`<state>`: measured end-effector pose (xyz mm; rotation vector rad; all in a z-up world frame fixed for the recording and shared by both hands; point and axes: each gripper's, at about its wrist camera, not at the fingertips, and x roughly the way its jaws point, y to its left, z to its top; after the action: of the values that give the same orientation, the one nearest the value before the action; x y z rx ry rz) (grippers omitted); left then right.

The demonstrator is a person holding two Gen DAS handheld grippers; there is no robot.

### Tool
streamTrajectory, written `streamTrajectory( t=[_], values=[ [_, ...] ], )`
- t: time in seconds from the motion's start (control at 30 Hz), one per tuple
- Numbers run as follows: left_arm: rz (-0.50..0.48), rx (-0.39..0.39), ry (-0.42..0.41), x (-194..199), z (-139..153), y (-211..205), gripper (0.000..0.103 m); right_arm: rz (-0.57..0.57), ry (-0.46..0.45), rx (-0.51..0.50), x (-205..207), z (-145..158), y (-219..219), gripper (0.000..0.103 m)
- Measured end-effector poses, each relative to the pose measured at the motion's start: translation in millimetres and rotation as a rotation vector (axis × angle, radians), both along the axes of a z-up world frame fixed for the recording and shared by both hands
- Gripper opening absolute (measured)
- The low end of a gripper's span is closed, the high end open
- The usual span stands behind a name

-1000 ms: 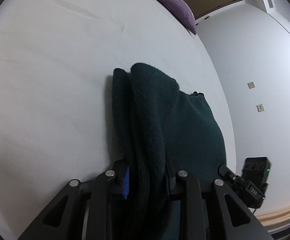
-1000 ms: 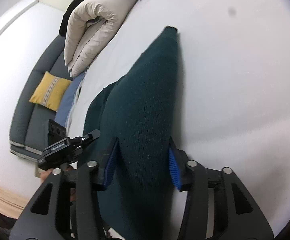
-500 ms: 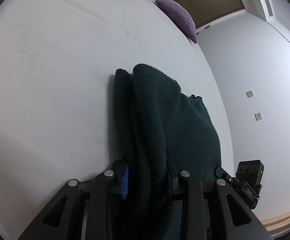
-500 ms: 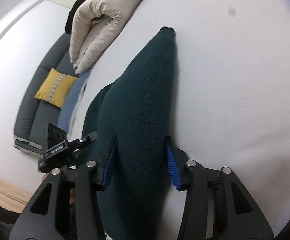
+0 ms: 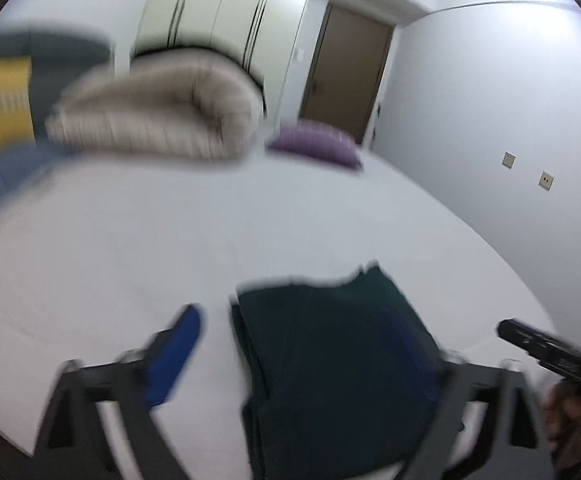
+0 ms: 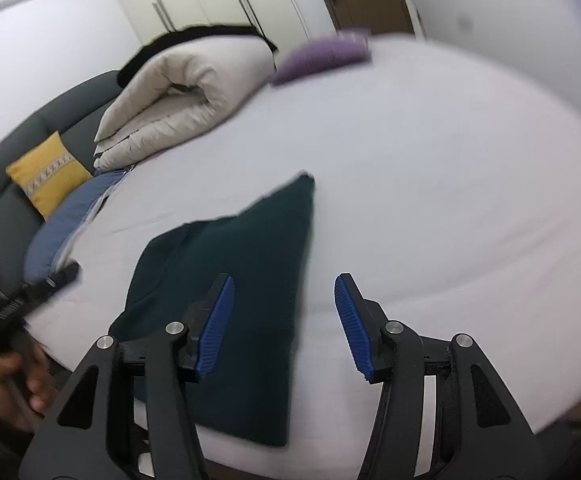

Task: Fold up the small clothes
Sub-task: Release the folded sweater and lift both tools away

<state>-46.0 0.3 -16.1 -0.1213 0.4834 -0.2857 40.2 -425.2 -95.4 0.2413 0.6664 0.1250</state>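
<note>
A dark green folded garment [image 5: 338, 364] lies flat on the white bed [image 5: 170, 240] near its front edge; it also shows in the right wrist view [image 6: 246, 280]. My left gripper [image 5: 302, 360] is open and lifted above the garment, its left blue pad [image 5: 174, 352] clear of the cloth; this view is blurred. My right gripper [image 6: 284, 324] is open and empty, raised above the garment's right edge. The other gripper shows at the edge of each view, left [image 6: 22, 300] and right [image 5: 546, 348].
A rolled beige duvet [image 6: 186, 92] and a purple pillow [image 6: 322, 56] lie at the far end of the bed. A grey sofa with a yellow cushion [image 6: 46, 172] and a blue cloth [image 6: 66, 220] stands on the left. Wardrobe and door are behind.
Both grippers have opened and let go of the green garment, which now lies flat. Both have lifted and tilted up, so the far room has come into view.
</note>
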Motion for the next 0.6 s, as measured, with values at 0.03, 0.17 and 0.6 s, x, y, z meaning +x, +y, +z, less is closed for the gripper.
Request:
streamTrajectory(
  t=[0.03, 0.17, 0.6],
  values=[
    [0.023, 0.031, -0.06, -10, 10, -4, 0.103, -0.004, -0.039, -0.037, -9, 11, 6, 0.06],
    [0.104, 0.144, -0.239, -45, 49, -13, 0.103, -0.041, -0.231, -0.141, -45, 63, 27, 0.093],
    [0.189, 0.215, -0.308, -79, 114, -5, 0.103, -0.112, -0.527, -0.178, -120, 181, 44, 0.103]
  ],
)
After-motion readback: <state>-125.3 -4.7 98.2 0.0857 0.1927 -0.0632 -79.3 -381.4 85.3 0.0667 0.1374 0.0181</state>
